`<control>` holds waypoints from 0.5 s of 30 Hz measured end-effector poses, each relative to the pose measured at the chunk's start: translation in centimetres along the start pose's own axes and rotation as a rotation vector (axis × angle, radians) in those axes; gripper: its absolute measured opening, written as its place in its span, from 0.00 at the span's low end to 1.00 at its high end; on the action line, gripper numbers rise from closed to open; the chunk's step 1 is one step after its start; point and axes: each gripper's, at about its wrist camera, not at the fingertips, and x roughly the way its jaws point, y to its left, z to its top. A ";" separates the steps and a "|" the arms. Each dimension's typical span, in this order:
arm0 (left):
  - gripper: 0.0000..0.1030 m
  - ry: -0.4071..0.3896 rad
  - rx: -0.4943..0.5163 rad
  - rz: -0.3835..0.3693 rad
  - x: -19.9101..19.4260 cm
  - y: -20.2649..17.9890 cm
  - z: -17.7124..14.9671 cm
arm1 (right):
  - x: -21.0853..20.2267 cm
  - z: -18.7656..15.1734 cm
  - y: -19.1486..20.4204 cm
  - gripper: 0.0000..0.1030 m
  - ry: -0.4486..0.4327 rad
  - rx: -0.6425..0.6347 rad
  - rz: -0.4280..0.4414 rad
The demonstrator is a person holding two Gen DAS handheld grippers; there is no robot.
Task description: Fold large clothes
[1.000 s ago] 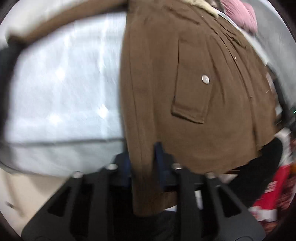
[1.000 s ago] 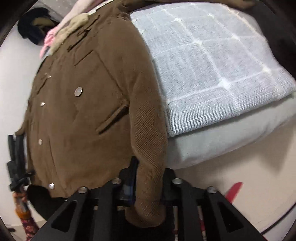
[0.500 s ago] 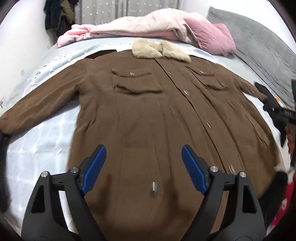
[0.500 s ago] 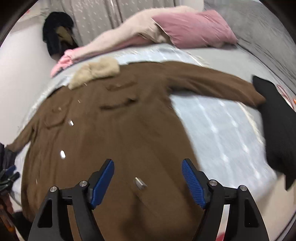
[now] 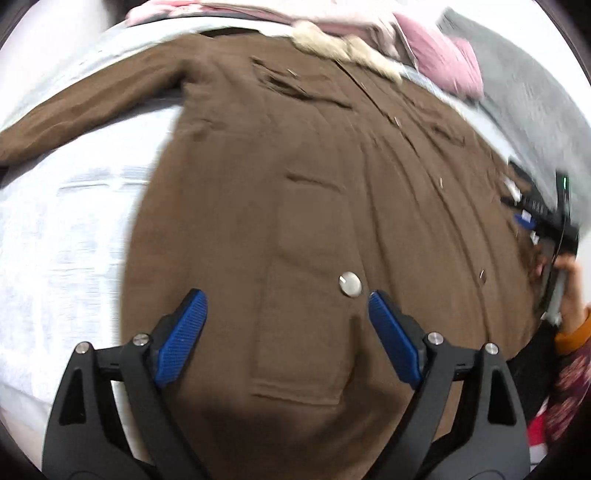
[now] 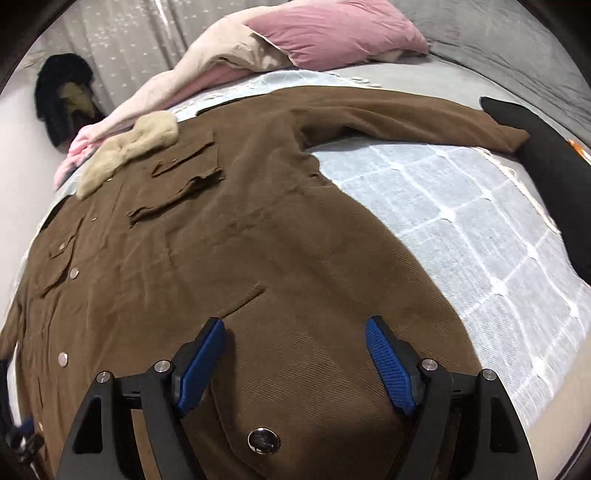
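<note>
Brown corduroy coat [image 6: 229, 236] spread flat, front up, on a bed [image 6: 461, 229] with a pale blue checked cover. Fur collar [image 6: 129, 151] at the far end of the coat, toward a pink pillow [image 6: 332, 33] and a heap of pale bedding [image 6: 207, 62]. One sleeve [image 6: 406, 118] stretched sideways from the coat's shoulder, cuff touching a black garment [image 6: 554, 173] near the bed's edge. Opposite sleeve [image 5: 92, 107] stretched out the other way from the coat. Flapped chest pocket [image 6: 181, 177] just below the collar; metal snaps [image 6: 74, 273] down the coat's front edge.

Right gripper [image 6: 295, 358] above the coat's hem corner, blue pads [image 6: 388, 362] wide apart, gripping nothing; a large snap [image 6: 263, 440] on the coat just beneath the tool. Left gripper [image 5: 288, 332] likewise spread wide, empty, over the coat's lower pocket [image 5: 306, 295], a silver snap [image 5: 350, 284] just inside one pad. Whether either tool touches the cloth: cannot tell. Left view blurred; at the coat's far side edge, a dark tool [image 5: 546, 221] and a hand [image 5: 569, 295] in an orange cuff.
</note>
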 end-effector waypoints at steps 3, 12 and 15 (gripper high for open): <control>0.87 -0.033 -0.101 0.044 -1.1 2.8 2.0 | -0.8 0.7 0.6 0.78 -0.053 0.025 0.017; 0.91 -0.111 -0.415 0.326 -0.9 14.4 7.7 | 1.5 2.1 2.9 0.78 -0.025 0.008 0.075; 0.91 -0.133 -0.524 0.350 -0.1 18.4 8.7 | 2.0 2.0 3.2 0.78 -0.020 -0.018 0.070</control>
